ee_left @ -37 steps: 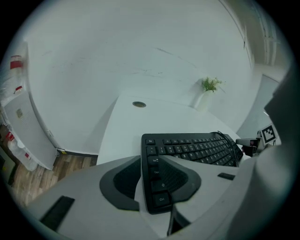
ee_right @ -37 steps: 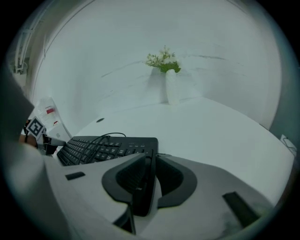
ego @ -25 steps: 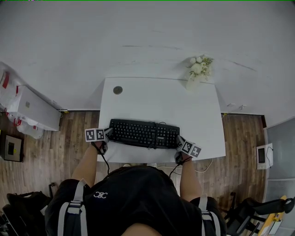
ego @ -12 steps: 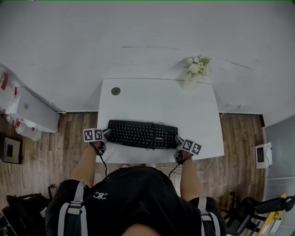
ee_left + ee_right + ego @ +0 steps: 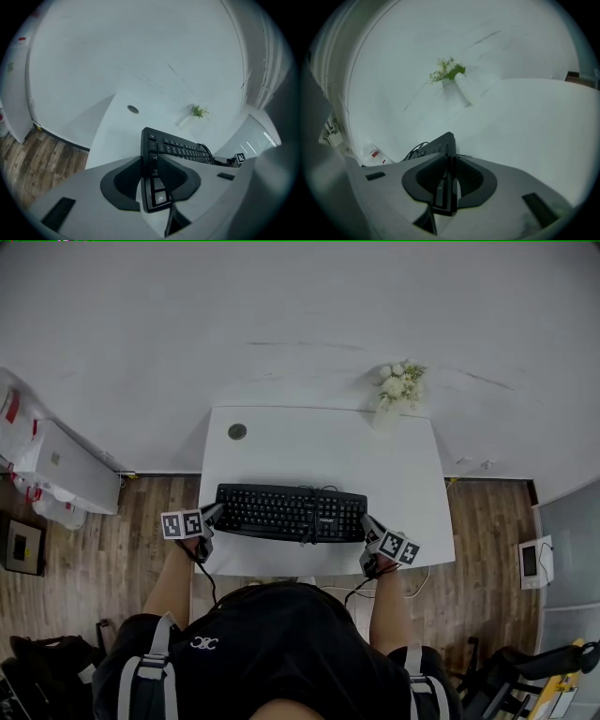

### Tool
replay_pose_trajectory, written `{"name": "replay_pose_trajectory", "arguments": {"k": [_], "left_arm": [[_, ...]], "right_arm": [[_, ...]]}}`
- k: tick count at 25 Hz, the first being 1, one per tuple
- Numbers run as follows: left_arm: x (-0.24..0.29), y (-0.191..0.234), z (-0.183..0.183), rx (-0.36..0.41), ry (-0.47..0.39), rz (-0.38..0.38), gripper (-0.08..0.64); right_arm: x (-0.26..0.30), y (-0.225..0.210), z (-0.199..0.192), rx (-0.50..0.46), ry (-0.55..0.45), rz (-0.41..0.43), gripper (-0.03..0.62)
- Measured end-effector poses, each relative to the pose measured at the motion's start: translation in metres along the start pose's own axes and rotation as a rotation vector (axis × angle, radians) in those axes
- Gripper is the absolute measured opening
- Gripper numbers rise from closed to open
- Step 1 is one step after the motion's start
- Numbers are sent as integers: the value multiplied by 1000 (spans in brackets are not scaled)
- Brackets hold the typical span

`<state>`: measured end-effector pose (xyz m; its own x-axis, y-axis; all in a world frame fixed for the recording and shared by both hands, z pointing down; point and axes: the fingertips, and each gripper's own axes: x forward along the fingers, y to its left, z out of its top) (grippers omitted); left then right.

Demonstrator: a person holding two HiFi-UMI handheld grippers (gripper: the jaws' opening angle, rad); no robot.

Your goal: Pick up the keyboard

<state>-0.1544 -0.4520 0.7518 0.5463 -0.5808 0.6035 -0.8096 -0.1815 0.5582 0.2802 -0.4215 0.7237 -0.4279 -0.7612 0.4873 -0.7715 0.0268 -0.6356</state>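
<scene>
We noted the black rectangular plastic keyboard [image 5: 291,513] lying lengthwise over the near half of the white rectangular counter [image 5: 319,451], parallel to its front edge. Its black cable [image 5: 314,489] looped off the far edge. From the head view we could not tell whether the keyboard was clear of the counter surface.

The left hand-held gripper [image 5: 214,514] was clenched on the keyboard's left end. In the left gripper view one dark pad lay on the key face and the other on the underside. Its jaws had just been closing, with that end between them.

The right hand-held gripper [image 5: 367,524] was grasping the keyboard's right end. In the right gripper view the board showed edge-on, pinched between both dark pads.

Both hand-held grippers reached in from the counter's near corners, each with its marker cube turned outward.

Farther out on the counter:
- A small round dark grommet [image 5: 237,431] sat near the far left corner, well apart from the keyboard.
- A white vase of white flowers with green leaves [image 5: 394,395] stood at the far right corner, against the white wall [image 5: 300,315].

Brown wooden flooring [image 5: 112,549] showed on either side of the counter.
</scene>
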Motion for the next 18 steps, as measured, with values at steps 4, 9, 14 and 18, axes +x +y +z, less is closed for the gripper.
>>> {"name": "replay_pose_trajectory", "arguments": {"k": [4,9,14,18], "left_arm": [[-14,-25,40,72,-114,-29,121],[-43,-69,95,180,-264,-72,121],[-71,-112,146,283,-393,-126,120],[-96,-144,182,353,-493,-166,121]], "right_arm": [[-12,27,40,-60,-98,68,74],[-36,54,87,-114,-229,141,73],[-60,89,131,-173,-333,218,74],[-81,113,163,-220,-412,257,74]]}}
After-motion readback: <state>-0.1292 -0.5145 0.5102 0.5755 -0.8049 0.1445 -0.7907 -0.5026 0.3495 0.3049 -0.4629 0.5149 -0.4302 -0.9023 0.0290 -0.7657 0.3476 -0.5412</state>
